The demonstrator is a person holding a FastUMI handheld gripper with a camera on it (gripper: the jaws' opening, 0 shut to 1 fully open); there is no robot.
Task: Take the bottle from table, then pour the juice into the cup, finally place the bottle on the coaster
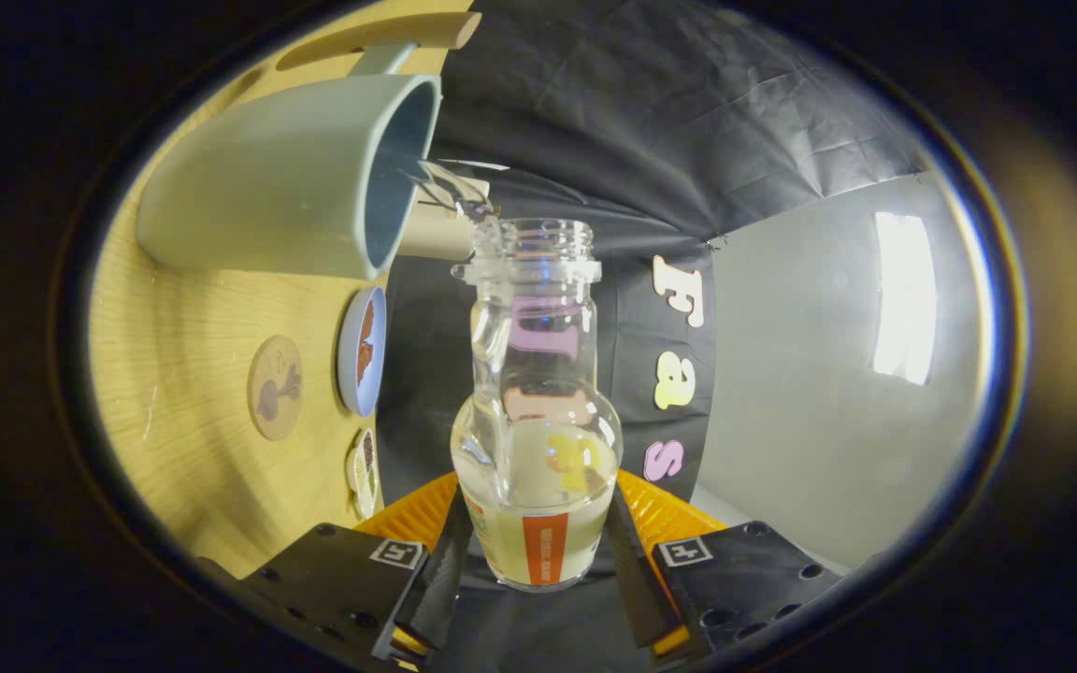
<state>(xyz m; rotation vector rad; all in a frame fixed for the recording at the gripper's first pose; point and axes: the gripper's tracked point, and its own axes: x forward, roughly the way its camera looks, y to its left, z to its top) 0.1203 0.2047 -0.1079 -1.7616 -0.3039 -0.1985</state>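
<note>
Gripper: fingers clamped on both sides of the bottle's base.
Bottle: uncapped, clear, pale juice low inside, mouth near the cup.
Cup: grey-blue, on the wooden table.
Coaster: round, beside a small dish.
Room: grey wall.

The bottle is clear, glossy plastic, perhaps glass, pinched between both fingers of the gripper. The cup looks matt and smooth. The table shows pale wood grain; the coaster seems matt wood.
</note>
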